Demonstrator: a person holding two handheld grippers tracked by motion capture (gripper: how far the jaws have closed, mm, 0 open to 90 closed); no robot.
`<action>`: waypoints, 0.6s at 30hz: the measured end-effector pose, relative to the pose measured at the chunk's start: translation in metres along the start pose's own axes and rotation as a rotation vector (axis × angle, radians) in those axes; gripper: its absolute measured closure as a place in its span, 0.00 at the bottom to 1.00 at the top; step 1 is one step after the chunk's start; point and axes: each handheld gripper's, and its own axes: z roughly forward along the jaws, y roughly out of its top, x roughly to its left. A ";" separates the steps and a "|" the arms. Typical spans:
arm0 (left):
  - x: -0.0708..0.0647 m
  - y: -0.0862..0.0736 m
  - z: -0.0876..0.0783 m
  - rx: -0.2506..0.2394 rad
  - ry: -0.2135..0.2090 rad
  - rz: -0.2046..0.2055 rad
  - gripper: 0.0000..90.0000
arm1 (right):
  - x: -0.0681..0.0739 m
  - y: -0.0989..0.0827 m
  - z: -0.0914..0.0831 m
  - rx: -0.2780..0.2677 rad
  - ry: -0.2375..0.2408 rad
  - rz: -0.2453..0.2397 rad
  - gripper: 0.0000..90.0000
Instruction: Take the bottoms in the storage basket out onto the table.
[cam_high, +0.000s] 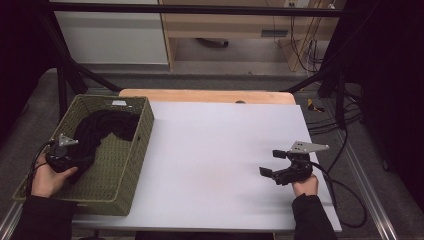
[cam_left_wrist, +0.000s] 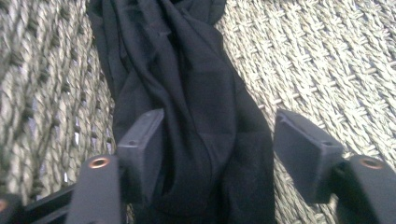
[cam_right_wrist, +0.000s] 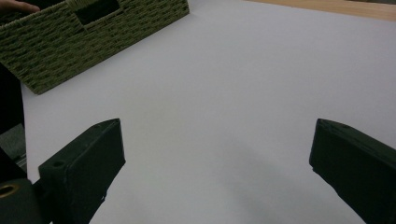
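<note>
At the surface's near right edge the right gripper (cam_high: 268, 162) idles, jaws spread. Down in the basket (cam_high: 131, 165) at the left edge, the left gripper (cam_left_wrist: 215, 149) straddles the black cloth (cam_left_wrist: 187, 107), unpinched: gather a thick fold before closing.

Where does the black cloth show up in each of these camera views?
High view: black cloth at left, inside the woven basket.
Left gripper view: centre, running top to bottom between the jaws, over the basket weave.
Right gripper view: not visible; basket at top left.
Shared landmark: the basket.
</note>
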 end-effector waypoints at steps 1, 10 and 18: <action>0.000 -0.001 0.000 0.006 0.004 0.001 0.40 | 0.000 0.000 0.000 0.002 0.000 0.001 0.04; 0.000 -0.004 0.001 0.032 -0.013 -0.022 0.57 | -0.001 -0.001 0.000 0.001 0.000 0.001 0.04; -0.001 -0.007 -0.001 0.097 -0.038 -0.085 0.93 | -0.001 -0.001 0.000 0.002 -0.001 0.003 0.04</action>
